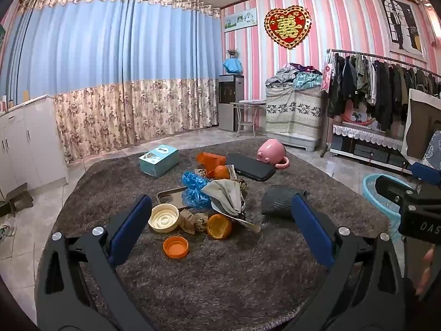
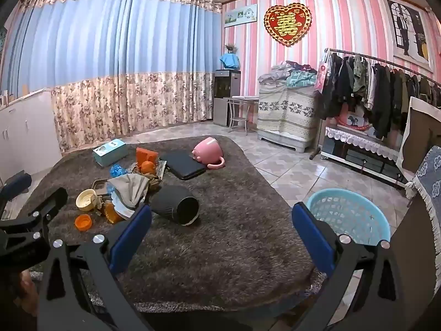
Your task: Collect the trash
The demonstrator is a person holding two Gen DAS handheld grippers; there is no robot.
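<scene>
Hovering over the rug with both grippers, left and right, gaping empty, trash sat mid-rug, bin off-rug right; grabbing the phone or case was the likely mix-up.

1. The right gripper hovers above the shaggy grey rug, its blue fingers spread wide with nothing between them
2. A black ribbed cup lies on its side just beyond the left finger
3. Left of it sits a litter heap: a crumpled cloth, an orange lid, a cream bowl
4. A light blue basket stands on the tiled floor at right
</scene>
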